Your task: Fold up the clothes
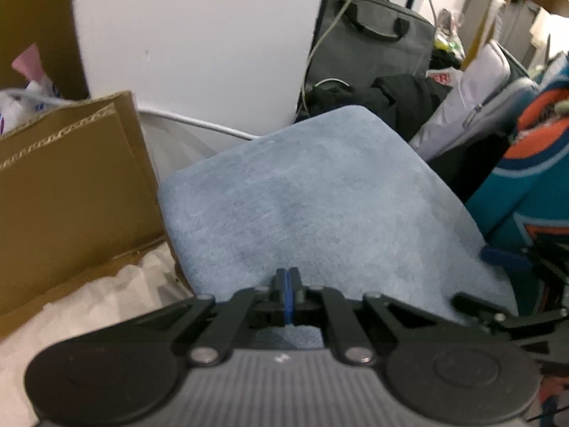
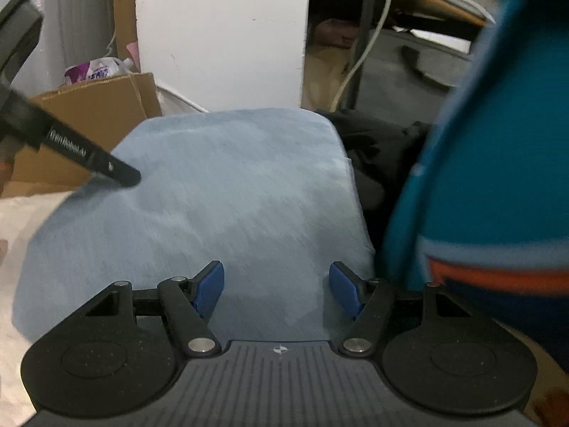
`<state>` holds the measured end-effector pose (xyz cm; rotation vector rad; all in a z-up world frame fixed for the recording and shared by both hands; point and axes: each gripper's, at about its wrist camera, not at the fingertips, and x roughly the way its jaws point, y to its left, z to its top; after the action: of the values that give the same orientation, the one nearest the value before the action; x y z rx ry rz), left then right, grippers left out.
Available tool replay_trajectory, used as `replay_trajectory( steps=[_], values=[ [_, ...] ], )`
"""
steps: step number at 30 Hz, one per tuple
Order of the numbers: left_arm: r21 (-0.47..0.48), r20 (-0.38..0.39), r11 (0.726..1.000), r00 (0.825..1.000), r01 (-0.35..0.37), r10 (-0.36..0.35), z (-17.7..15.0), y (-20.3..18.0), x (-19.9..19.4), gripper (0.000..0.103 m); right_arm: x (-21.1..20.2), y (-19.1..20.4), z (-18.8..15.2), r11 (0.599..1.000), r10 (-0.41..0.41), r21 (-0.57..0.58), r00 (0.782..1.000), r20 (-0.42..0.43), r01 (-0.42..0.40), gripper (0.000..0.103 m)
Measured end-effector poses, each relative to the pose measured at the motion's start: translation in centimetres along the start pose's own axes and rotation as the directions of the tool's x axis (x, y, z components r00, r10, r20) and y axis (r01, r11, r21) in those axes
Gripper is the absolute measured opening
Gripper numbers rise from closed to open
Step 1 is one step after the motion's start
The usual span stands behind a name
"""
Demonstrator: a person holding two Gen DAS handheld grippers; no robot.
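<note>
A light blue folded cloth lies flat on a white quilted surface and fills the middle of both views. My left gripper is shut, its blue pads pressed together with nothing visible between them, just over the cloth's near edge. My right gripper is open over the cloth's near edge, nothing between its blue pads. The left gripper's black fingers show in the right wrist view, touching the cloth's left side. The right gripper's linkage shows at the right in the left wrist view.
A cardboard box stands left of the cloth. A teal and orange garment hangs close on the right. Black clothes, a grey bag and a white cable lie behind, by a white wall.
</note>
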<state>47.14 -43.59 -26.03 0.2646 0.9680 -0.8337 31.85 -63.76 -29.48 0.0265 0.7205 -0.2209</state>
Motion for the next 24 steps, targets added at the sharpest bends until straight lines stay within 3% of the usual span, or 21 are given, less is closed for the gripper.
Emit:
replay_trajectory(
  steps=[4,7,8,10,14,20,24],
  values=[
    [0.002,-0.009,1.0,1.0,-0.005,0.005,0.1,-0.1,0.0,0.003,-1.7,-1.1,-1.8,0.999,-0.029,0.034,1.0,-0.003,0.029,0.071],
    [-0.081,-0.071,0.997,0.997,0.002,-0.008,1.2,0.6,-0.3,0.003,-2.9,-1.7,-2.9,0.996,-0.056,0.075,0.998,-0.025,0.058,0.07],
    [-0.084,-0.085,0.996,0.996,-0.015,0.008,1.5,0.2,-0.8,0.003,-3.4,-1.8,-3.2,0.994,-0.057,0.093,0.998,-0.033,0.06,0.066],
    [-0.025,-0.074,0.999,0.997,-0.032,0.03,1.7,-1.2,-2.1,0.004,-4.4,-1.6,-3.5,0.991,-0.053,0.119,0.998,-0.031,0.056,0.057],
    [0.09,-0.052,0.996,0.999,-0.001,0.005,0.2,-4.3,-4.0,0.006,-5.4,-0.9,-3.8,0.984,-0.031,0.177,0.999,-0.009,0.032,0.054],
    [0.098,-0.077,0.995,0.997,-0.016,0.024,-2.0,-3.9,-2.1,0.003,-4.5,-0.2,-5.2,0.957,0.003,0.289,1.0,-0.015,0.001,0.045],
    [0.122,-0.077,0.991,0.995,-0.049,0.058,-2.4,-3.6,-1.3,0.003,-4.2,-0.4,-6.2,0.933,0.041,0.359,0.998,-0.036,-0.026,0.044]
  ],
)
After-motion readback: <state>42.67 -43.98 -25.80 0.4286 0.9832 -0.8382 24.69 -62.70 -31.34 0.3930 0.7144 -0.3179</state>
